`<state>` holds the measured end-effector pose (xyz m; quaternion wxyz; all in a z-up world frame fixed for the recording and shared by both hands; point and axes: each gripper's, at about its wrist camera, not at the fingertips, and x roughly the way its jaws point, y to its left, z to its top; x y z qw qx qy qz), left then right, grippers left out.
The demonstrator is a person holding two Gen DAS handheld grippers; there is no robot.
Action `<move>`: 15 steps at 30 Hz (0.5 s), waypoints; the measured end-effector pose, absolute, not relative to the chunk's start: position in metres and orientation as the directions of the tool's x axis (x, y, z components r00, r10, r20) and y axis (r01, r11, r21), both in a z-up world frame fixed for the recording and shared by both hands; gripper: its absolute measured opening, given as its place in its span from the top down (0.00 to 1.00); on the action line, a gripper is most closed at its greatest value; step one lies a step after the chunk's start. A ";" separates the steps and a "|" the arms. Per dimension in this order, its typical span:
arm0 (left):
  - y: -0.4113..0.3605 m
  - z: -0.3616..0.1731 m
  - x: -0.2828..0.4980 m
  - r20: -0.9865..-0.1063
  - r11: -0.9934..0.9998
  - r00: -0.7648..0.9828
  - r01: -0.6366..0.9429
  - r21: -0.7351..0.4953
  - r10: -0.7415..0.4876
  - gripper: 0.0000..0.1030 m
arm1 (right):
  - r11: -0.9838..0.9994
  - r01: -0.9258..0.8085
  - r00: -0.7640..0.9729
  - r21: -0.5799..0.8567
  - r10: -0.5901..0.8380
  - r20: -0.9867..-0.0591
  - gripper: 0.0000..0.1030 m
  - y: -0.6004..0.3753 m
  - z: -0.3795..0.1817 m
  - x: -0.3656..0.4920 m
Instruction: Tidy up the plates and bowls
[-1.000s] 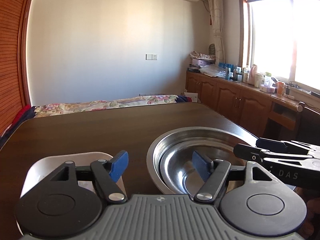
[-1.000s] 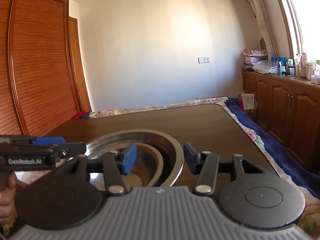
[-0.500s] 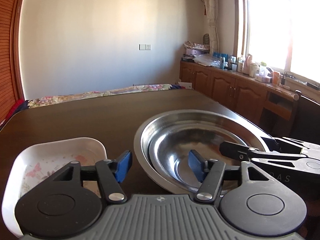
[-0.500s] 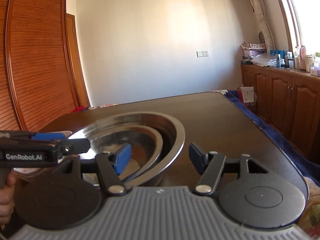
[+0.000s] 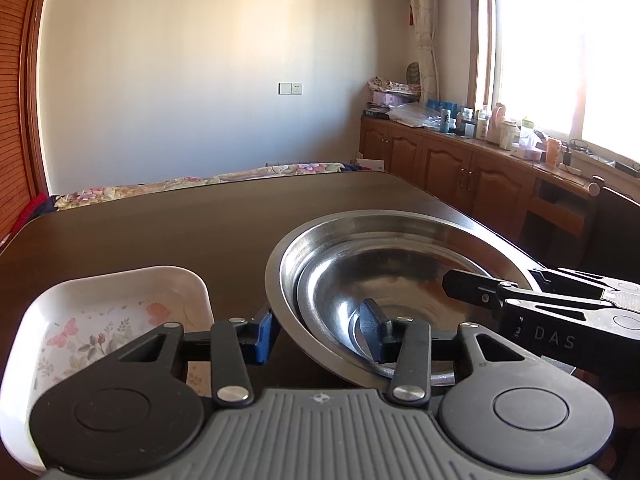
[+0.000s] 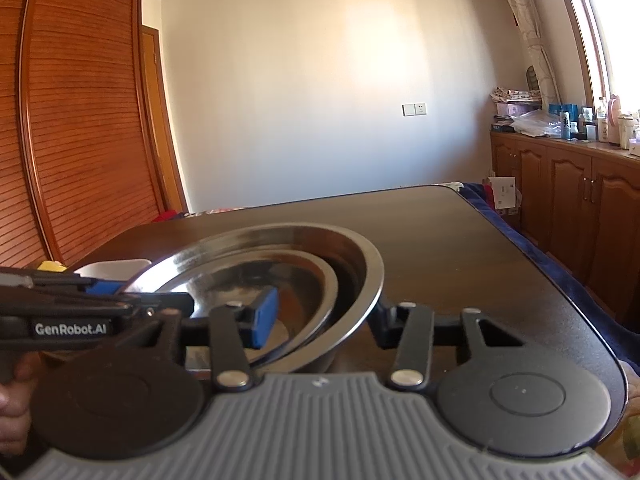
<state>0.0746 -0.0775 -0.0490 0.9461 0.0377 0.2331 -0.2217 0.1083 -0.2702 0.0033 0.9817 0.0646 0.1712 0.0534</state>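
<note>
A large steel bowl (image 5: 394, 226) with a smaller steel bowl (image 5: 384, 280) nested inside sits on the dark table. My left gripper (image 5: 318, 330) is open, its jaws straddling the big bowl's near left rim. My right gripper (image 6: 324, 320) is open too, straddling the big bowl's (image 6: 360, 264) right rim, with the smaller bowl (image 6: 280, 276) inside. A white floral square plate (image 5: 108, 320) lies left of the bowls; its edge shows in the right wrist view (image 6: 114, 268).
The dark wooden table (image 5: 180, 220) stretches away toward a flowered bed. Wooden cabinets (image 5: 460, 168) with bottles line the right wall under the window. A slatted wardrobe (image 6: 80, 140) stands at the left. The table's right edge (image 6: 560, 280) is rounded.
Both grippers have dropped and moved in so their jaws now straddle the big bowl's rim on either side. The jaws stay open. The bowls and plate have not moved.
</note>
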 end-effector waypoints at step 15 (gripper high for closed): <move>-0.070 -0.047 0.076 -0.456 0.902 0.792 0.428 -0.060 -0.407 0.64 | 0.982 -0.085 0.938 0.169 0.136 -0.319 0.64 -0.276 0.004 0.109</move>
